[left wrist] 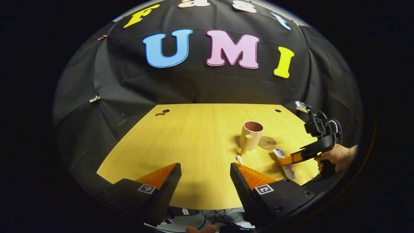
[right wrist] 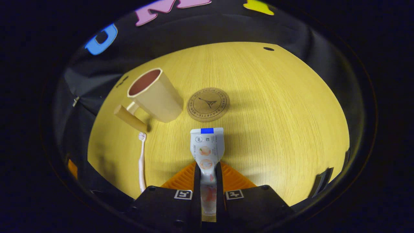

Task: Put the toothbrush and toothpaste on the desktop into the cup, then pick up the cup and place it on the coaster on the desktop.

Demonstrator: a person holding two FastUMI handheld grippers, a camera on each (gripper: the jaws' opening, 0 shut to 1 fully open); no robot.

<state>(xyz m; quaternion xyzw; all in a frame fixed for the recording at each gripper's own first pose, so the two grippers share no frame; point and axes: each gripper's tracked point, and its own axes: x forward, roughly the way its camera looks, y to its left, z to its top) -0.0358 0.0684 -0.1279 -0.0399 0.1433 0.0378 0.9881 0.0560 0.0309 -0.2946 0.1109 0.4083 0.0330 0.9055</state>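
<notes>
We see a wooden surface point(right wrist: 275, 106) inside a booth draped in black cloth. In the right gripper view, the right tool point(right wrist: 207, 171) is closed on a toothpaste tube point(right wrist: 207, 145): both fingers press against the tube's sides, and its flat crimped end points away from us toward the far edge. Just beyond that end lies a round brown coaster point(right wrist: 208, 104), flat on the surface and apart from the tube. Directly beside the coaster stands a beige cup point(right wrist: 155, 95) with a reddish inside and a thick handle point(right wrist: 129, 118) reaching toward the near edge. A white toothbrush point(right wrist: 141, 161) lies flat, running from just below the handle back to the near edge. In the left gripper view, the left tool point(left wrist: 205, 176) hangs over the near edge with its fingers spread wide apart and nothing between them. Farther off toward the right edge, a person's hand point(left wrist: 336, 157) grips the other tool's handle, with the cup, coaster and toothpaste clustered close beside it.
</notes>
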